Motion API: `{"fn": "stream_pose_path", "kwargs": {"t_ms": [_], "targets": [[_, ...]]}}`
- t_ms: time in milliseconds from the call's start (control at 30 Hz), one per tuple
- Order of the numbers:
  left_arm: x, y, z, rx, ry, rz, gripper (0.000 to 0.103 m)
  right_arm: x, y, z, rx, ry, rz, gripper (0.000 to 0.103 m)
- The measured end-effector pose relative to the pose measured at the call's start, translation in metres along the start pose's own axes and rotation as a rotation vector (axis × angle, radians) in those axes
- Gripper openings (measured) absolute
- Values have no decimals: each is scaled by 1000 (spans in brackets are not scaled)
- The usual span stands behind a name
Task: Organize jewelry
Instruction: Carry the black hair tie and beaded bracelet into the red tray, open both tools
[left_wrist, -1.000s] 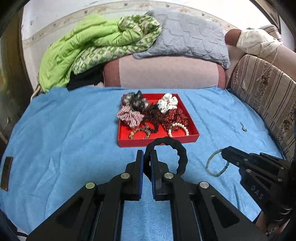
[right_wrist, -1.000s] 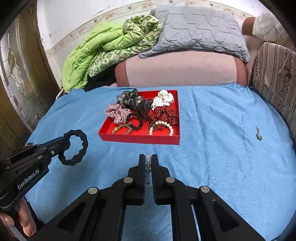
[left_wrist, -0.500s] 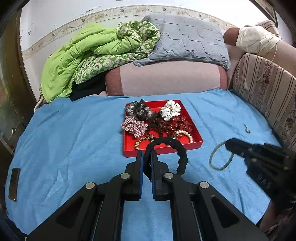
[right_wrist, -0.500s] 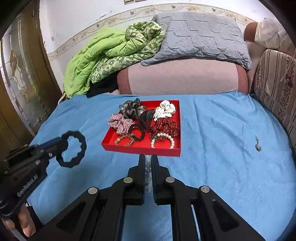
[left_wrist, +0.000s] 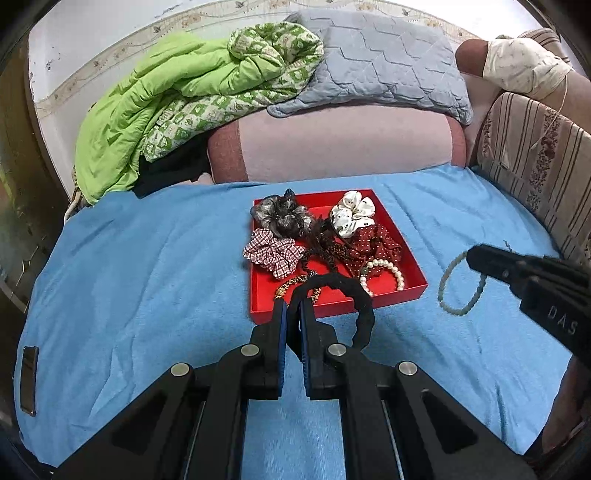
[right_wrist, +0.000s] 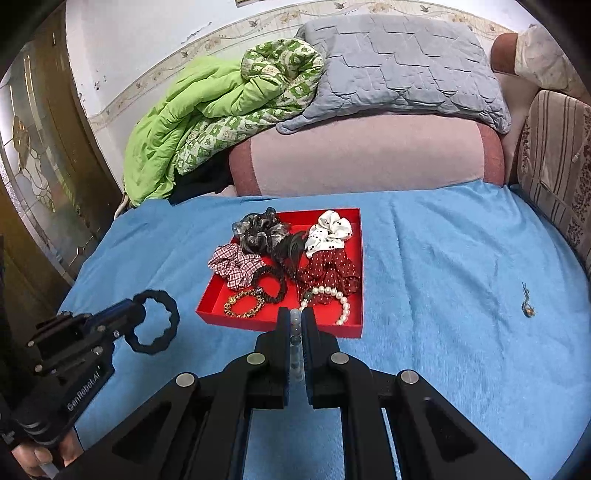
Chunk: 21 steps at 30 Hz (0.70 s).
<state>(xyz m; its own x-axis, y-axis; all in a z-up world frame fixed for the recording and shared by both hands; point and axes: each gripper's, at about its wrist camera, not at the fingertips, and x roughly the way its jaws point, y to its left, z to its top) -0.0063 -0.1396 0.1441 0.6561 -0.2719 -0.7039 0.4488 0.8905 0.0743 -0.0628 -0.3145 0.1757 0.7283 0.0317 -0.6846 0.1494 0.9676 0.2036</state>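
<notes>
A red tray (left_wrist: 415, 271) (right_wrist: 210, 308) on the blue bedspread holds several scrunchies, a pearl bracelet (left_wrist: 395, 271) (right_wrist: 341, 301) and a gold bead bracelet (right_wrist: 243, 304). My left gripper (left_wrist: 293, 308) (right_wrist: 142, 314) is shut on a black wavy hair tie (left_wrist: 364, 310) (right_wrist: 157, 321), held in the air just short of the tray's near edge. My right gripper (right_wrist: 295, 314) (left_wrist: 471, 256) is shut on a pale green bead bracelet (left_wrist: 461, 286) (right_wrist: 295, 317), which hangs to the right of the tray's near corner. A small metal trinket (right_wrist: 526, 302) (left_wrist: 508, 245) lies alone on the bedspread to the right.
Behind the tray lie a pink bolster (right_wrist: 369, 155), a grey quilted pillow (right_wrist: 402, 70) and a green quilt (right_wrist: 207, 114). A striped sofa back (left_wrist: 539, 166) bounds the right side. A door with glass panels (right_wrist: 33, 166) stands at the left. A hand (right_wrist: 40, 456) grips the left tool's handle.
Both grippers have come forward towards the red tray, each with its piece still held; the tray now sits closer to the fingertips in both views.
</notes>
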Motion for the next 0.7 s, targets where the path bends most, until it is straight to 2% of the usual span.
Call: {"fn": "stream_pose_path", "kwargs": {"t_ms": [300,700], "targets": [[25,6,17,5,22,18,7,20,1,23,-18,11,3,7],[56,7,24,13,67,9,7,49,-2,42,-21,34,17,7]]}}
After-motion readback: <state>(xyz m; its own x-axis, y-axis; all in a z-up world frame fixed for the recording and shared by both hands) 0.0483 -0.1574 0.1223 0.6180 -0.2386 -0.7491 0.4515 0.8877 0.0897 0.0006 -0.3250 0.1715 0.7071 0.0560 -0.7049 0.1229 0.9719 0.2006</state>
